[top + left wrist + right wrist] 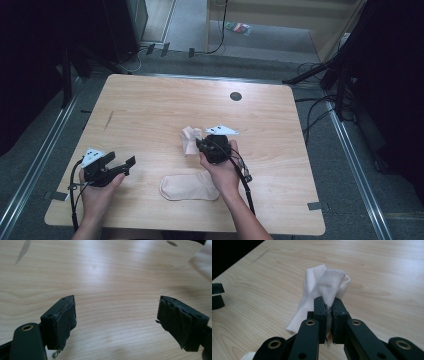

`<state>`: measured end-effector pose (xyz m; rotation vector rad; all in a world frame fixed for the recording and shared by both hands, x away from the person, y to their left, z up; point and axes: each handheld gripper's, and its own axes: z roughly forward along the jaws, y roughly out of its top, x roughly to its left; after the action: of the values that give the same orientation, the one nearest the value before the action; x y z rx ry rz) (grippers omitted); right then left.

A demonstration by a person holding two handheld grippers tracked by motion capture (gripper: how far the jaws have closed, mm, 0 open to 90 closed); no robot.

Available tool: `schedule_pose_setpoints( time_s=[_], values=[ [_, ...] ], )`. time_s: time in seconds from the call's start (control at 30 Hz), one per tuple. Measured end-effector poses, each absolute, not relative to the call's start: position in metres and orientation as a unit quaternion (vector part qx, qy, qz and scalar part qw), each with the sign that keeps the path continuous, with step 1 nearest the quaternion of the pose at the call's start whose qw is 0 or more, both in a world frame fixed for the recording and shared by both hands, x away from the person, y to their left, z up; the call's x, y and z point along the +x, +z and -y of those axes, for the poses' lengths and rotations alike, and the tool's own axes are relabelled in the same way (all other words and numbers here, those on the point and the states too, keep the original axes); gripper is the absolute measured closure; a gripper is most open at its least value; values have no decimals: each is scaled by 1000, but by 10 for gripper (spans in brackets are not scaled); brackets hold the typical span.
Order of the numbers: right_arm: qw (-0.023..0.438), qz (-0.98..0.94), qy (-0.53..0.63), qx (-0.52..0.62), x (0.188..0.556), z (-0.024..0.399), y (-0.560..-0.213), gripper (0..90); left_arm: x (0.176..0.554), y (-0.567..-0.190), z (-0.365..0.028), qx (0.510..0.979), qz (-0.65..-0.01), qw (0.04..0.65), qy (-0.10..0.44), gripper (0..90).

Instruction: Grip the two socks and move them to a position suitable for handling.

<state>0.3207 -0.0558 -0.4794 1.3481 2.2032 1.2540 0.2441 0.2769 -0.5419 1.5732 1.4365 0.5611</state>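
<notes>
A bunched sock [324, 287] is pinched between the right gripper [330, 315] fingers, while the left gripper [117, 322], fingers spread, is held left of the flat sock [189, 186].

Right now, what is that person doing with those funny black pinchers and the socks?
A person holds a pincher tool in each hand at a wooden table. The right gripper is shut on a pale sock, bunched up and lifted at one end. The left gripper is open over bare table, holding nothing. A second sock lies flat near the person.
</notes>
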Motion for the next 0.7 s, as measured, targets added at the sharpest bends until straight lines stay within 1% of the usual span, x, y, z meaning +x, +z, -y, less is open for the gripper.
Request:
schedule_pose_setpoints(
  time_s=[0.13,0.3,0.33,0.4,0.43,0.47,0.6,0.63,0.7],
  values=[
    [109,-752,420,496,322,69,-500,853,245,-542,-272,645,-573,456,217,158],
    [100,-756,403,506,324,78,-524,840,245,-545,-273,643,-576,457,214,160],
    [94,-756,401,509,325,79,-527,820,246,-546,-273,644,-576,457,213,160],
    [86,-757,397,512,328,83,-532,661,246,-548,-273,646,-576,454,211,160],
    [84,-759,395,510,329,85,-533,602,247,-548,-273,646,-576,455,209,160],
    [80,-759,397,509,329,88,-533,590,247,-548,-273,646,-576,456,209,160],
    [91,-749,417,507,332,96,-526,555,247,-550,-271,647,-576,454,208,160],
    [103,-745,420,508,333,98,-522,552,247,-550,-270,648,-574,454,210,160],
    [111,-743,421,509,337,98,-517,552,247,-550,-270,653,-571,451,211,160]
  ],
)
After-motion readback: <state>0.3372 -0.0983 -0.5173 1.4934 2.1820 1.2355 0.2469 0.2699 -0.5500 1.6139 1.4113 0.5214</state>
